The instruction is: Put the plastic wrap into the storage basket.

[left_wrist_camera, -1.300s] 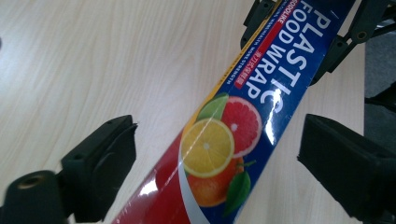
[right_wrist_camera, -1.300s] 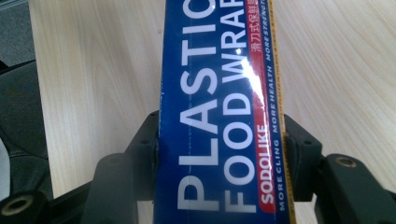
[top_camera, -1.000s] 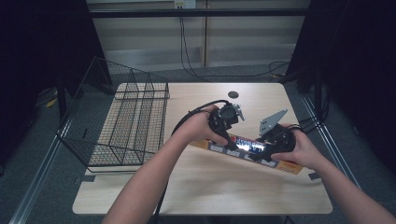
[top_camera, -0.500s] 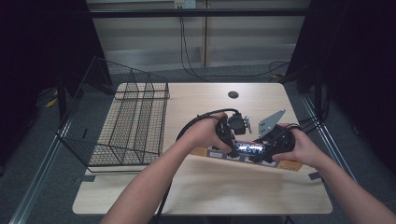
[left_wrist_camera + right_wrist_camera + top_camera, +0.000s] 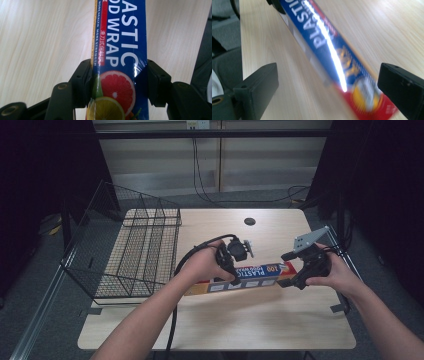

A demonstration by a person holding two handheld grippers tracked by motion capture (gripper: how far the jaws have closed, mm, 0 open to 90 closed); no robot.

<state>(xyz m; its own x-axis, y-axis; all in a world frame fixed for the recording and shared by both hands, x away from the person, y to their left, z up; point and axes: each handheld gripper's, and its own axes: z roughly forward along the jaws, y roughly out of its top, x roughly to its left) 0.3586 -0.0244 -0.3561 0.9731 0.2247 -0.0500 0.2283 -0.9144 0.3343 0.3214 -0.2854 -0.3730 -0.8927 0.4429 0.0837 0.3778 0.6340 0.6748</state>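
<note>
A long blue box of plastic food wrap [image 5: 255,276] lies lengthwise just above the table, its left part under my left hand. My left gripper [image 5: 227,270] has just been closing on it and is shut across its width. In the left gripper view both pads [image 5: 83,80] press the sides of the box [image 5: 120,45] at the grapefruit picture. My right gripper [image 5: 295,275] stands at the box's red right end. Its jaws have just been opening; in the right gripper view [image 5: 332,82] they stand wide, with the blurred box end [image 5: 324,42] between them untouched.
A black wire basket [image 5: 135,250] stands on the left part of the wooden table [image 5: 225,325]. A dark round cable hole [image 5: 249,221] sits near the far edge. A black cable [image 5: 175,320] trails along my left forearm.
My left gripper has come down onto the box and shut on it. My right gripper has let go of the box and drawn a little to the right, jaws now wide.
</note>
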